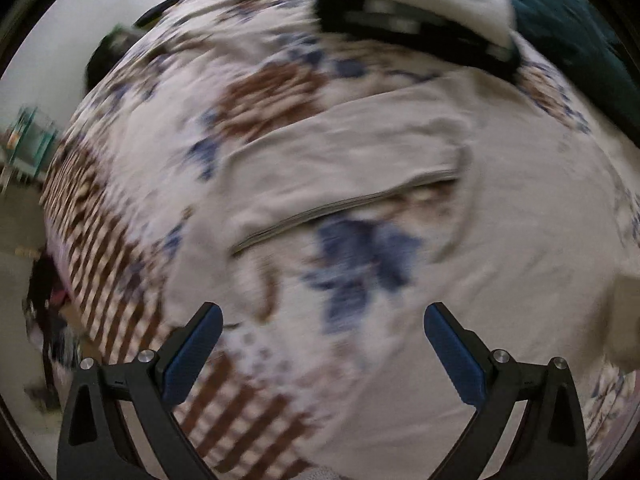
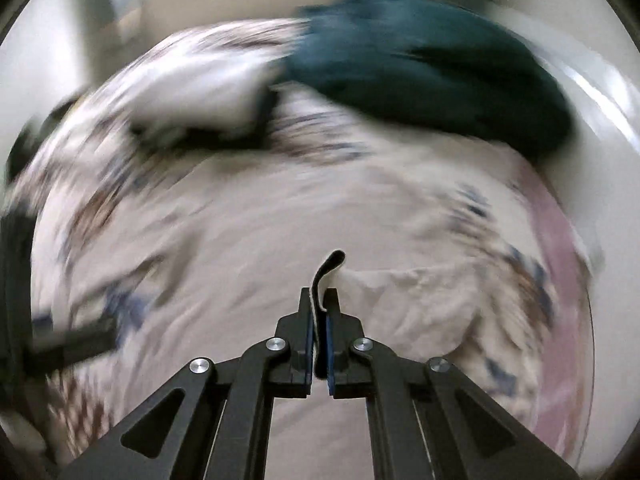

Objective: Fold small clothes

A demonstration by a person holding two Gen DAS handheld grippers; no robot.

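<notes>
A beige garment [image 1: 500, 208] lies spread on a floral bedsheet [image 1: 272, 92], its ribbed edge [image 1: 344, 204] running across the middle of the left wrist view. My left gripper [image 1: 322, 320] is open and empty, hovering above the sheet just short of that edge. In the right wrist view my right gripper [image 2: 319, 300] is shut on an edge of the beige garment [image 2: 420, 304], with a dark-lined fold of cloth sticking up between the fingers. Both views are blurred by motion.
A folded white and black garment [image 1: 416, 4] lies at the far side of the bed, also in the right wrist view [image 2: 200, 100]. A dark teal garment [image 2: 432, 68] lies beside it. The bed's left edge [image 1: 68, 216] drops to the floor.
</notes>
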